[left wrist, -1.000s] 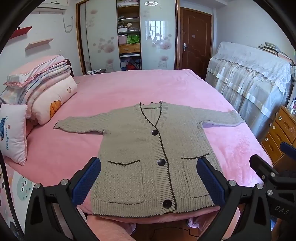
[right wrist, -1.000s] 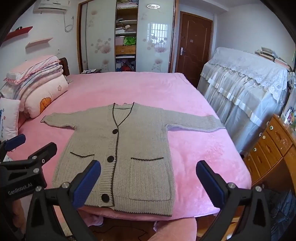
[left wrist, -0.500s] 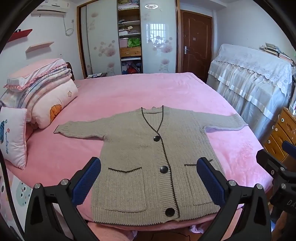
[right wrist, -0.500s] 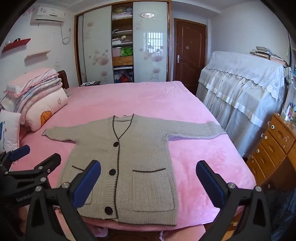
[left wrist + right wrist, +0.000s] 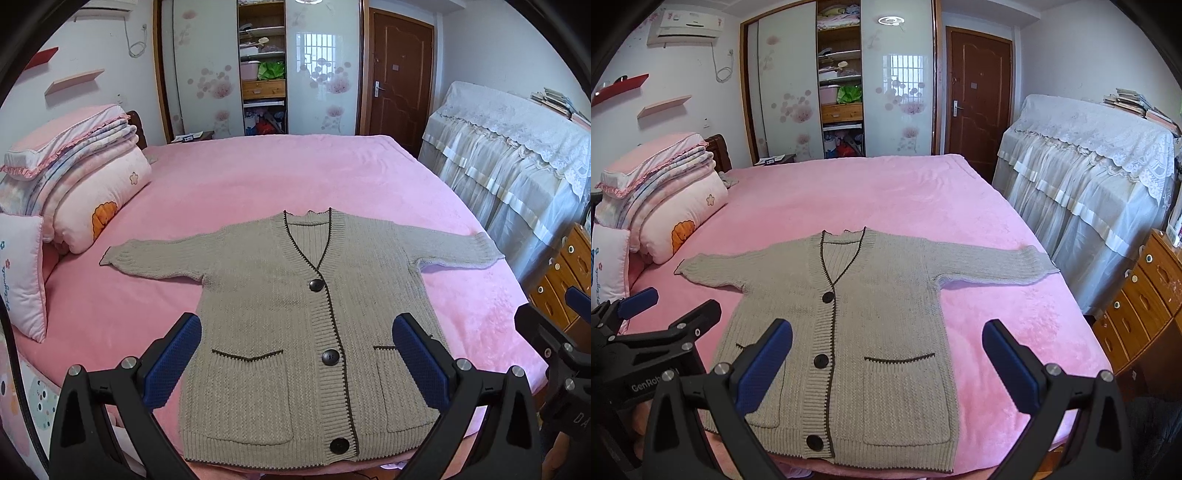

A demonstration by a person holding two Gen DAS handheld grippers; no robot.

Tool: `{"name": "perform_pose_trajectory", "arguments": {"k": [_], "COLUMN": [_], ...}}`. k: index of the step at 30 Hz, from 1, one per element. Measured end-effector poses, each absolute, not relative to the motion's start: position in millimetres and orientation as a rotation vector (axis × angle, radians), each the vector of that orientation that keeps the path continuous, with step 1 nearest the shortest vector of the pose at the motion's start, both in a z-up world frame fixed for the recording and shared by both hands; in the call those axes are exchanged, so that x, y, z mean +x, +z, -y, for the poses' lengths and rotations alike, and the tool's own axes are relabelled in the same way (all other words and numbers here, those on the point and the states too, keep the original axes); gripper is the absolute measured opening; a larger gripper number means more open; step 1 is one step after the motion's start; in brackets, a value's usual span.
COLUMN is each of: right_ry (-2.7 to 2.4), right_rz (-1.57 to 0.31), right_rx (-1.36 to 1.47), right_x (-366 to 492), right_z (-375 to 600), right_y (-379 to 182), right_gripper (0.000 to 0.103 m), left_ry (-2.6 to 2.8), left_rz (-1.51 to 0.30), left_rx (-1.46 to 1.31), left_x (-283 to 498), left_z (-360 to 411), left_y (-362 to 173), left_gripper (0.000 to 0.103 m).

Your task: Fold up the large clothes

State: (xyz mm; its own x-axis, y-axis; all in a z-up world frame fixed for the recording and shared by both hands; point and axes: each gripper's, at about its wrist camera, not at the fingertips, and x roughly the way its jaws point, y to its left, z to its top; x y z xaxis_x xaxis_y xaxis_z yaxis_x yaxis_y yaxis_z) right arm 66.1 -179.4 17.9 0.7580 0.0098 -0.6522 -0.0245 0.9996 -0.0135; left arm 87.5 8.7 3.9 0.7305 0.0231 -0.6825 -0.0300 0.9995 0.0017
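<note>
Both the left gripper (image 5: 297, 354) and right gripper (image 5: 886, 356) hang spread wide, empty, above the near hem of the cardigan (image 5: 295, 317) lying flat on the pink bed (image 5: 288, 173); beyond stands a wardrobe (image 5: 842, 85).

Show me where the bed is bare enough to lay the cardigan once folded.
Widest free patch: pink bed beyond the cardigan collar, toward the wardrobe. Narrower strips run beside its body under each sleeve. Crowded: the left edge, with stacked bedding and a pillow. Both tongs, left and right, are open.
</note>
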Motion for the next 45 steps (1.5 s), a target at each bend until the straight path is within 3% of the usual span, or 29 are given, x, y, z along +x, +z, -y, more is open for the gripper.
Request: {"name": "perform_pose_trajectory", "arguments": {"k": [45], "right_ry": [0.11], "right_rz": [-0.706], "right_rx": [0.018], "right_x": [51.0], "right_z": [205.7], "right_y": [50.7], "right_gripper": [0.103], "left_ry": [0.131], "left_rz": [-0.778], "left_rx": [0.021], "left_x": [66.9], "left_z": [6.2], "left_y": [31.6], "left_gripper": [0.103]}}
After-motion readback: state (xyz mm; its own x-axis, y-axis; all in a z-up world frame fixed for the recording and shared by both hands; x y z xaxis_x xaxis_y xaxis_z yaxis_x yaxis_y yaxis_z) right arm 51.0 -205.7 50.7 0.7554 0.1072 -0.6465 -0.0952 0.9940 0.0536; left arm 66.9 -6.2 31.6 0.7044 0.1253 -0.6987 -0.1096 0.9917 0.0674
